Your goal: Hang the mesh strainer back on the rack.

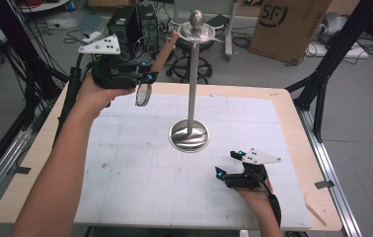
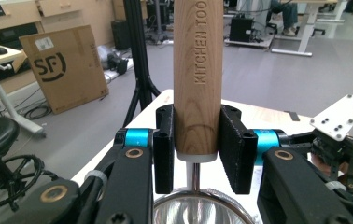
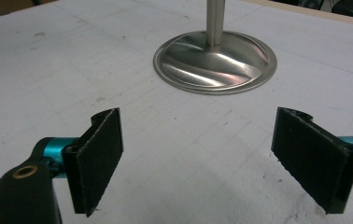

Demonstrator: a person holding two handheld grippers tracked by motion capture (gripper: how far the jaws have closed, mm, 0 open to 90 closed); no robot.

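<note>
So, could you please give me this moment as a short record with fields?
left tool: shut on the wooden handle of a kitchen utensil, held raised near the stand's top
utensil head: metal, hanging below the grip
metal stand: upright on the white mat, round base, hooks at the top
right tool: open, nothing between its pads, low over the mat near the stand's base

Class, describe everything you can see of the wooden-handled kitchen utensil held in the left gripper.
The utensil has a light, grained wooden handle stamped "KITCHEN TOO", the last letters cut off at the frame's edge. A thin metal neck joins it to a shiny round metal rim; what that end is cannot be told. The left gripper clamps the handle's lower end between its black fingers. In the high view it is tilted, the handle rising toward the metal stand's top.
</note>
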